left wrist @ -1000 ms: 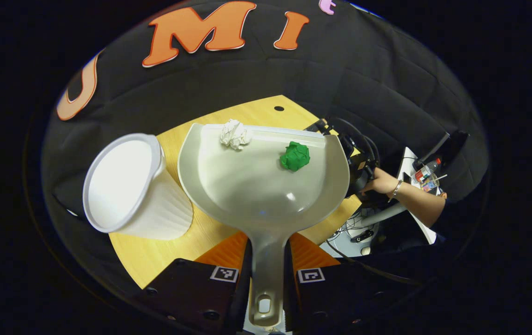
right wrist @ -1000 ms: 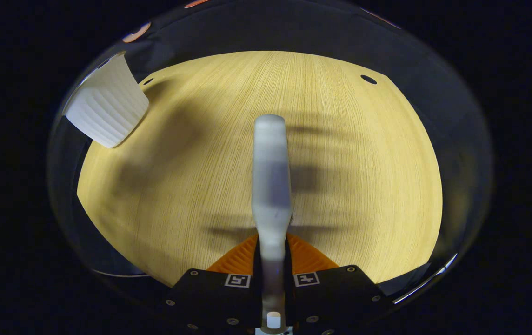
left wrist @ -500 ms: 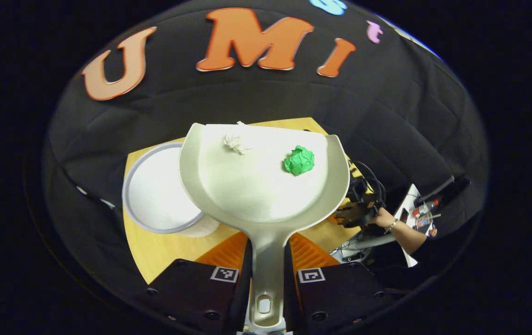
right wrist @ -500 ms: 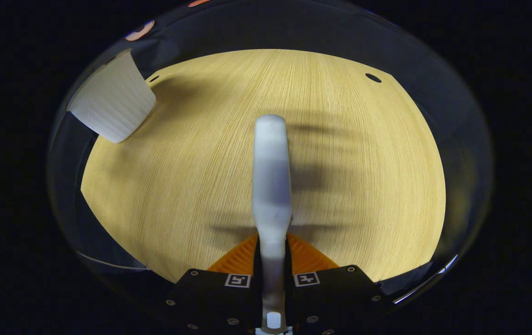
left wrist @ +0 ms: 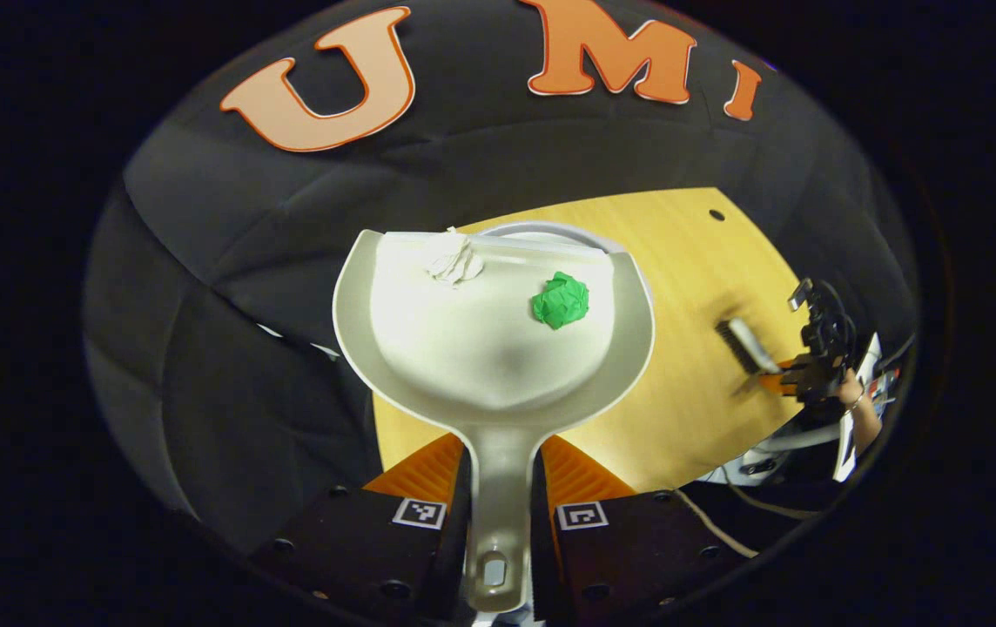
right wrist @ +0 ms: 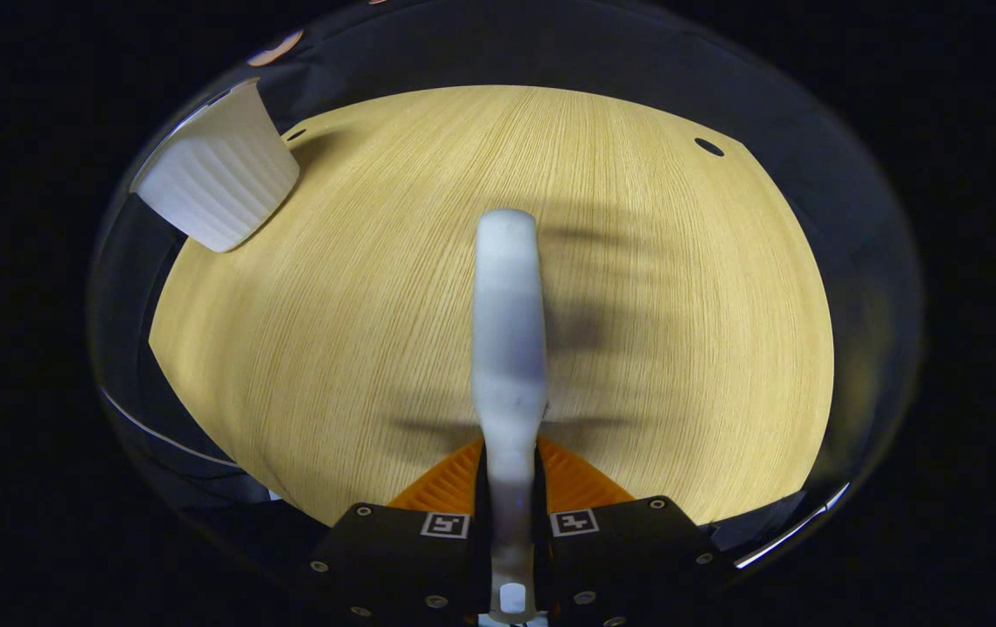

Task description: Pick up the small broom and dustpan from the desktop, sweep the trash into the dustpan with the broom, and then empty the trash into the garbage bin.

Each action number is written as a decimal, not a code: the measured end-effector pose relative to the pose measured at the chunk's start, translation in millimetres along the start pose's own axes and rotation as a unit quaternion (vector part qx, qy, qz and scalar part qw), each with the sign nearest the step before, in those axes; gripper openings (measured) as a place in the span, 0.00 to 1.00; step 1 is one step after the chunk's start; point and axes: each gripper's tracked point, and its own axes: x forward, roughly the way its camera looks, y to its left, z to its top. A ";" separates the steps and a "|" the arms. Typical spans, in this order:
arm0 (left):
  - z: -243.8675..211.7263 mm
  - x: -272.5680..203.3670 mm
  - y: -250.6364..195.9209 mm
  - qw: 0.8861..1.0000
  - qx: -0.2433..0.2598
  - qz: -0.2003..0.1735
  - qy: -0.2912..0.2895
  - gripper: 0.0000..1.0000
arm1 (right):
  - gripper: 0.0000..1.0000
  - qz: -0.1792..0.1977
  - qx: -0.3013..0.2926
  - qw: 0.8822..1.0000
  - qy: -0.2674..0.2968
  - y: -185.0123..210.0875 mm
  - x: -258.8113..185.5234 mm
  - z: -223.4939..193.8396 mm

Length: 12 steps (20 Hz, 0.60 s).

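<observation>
**Dustpan held over the bin, broom held above the table**

Left gripper view: left gripper (left wrist: 498, 488), fingers clamped on the dustpan (left wrist: 493, 348) handle; two paper wads in the pan, one white (left wrist: 454, 260), one green (left wrist: 561, 300); bin (left wrist: 550, 232) rim just behind the pan's lip; right gripper (left wrist: 798, 376) farther off.

Right gripper view: right gripper (right wrist: 511, 496), fingers clamped on the broom (right wrist: 509, 331) handle above the table (right wrist: 681, 331); one bin (right wrist: 218, 187) at the far left corner.

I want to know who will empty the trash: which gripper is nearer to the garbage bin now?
Left. The left gripper holds the dustpan right over the garbage bin. The right gripper, gripping the broom, is far across the desktop from it.
</observation>
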 end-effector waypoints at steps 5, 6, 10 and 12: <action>4.2 -0.1 35.4 0.991 0.119 0.065 0.016 0.32 | 0.19 -0.005 0.004 1.000 0.000 -21.6 -57.4 18.8; 4.3 1.5 38.2 0.988 0.134 0.070 0.023 0.32 | 0.19 -0.005 0.006 1.000 -0.001 -26.6 -70.9 23.1; 9.5 -5.8 43.6 0.973 0.200 0.106 0.040 0.32 | 0.19 -0.004 0.012 1.000 -0.002 -45.3 -122.4 39.6; 7.8 -6.3 46.5 0.963 0.234 0.122 0.049 0.32 | 0.19 -0.004 0.014 1.000 -0.002 -55.1 -150.0 48.5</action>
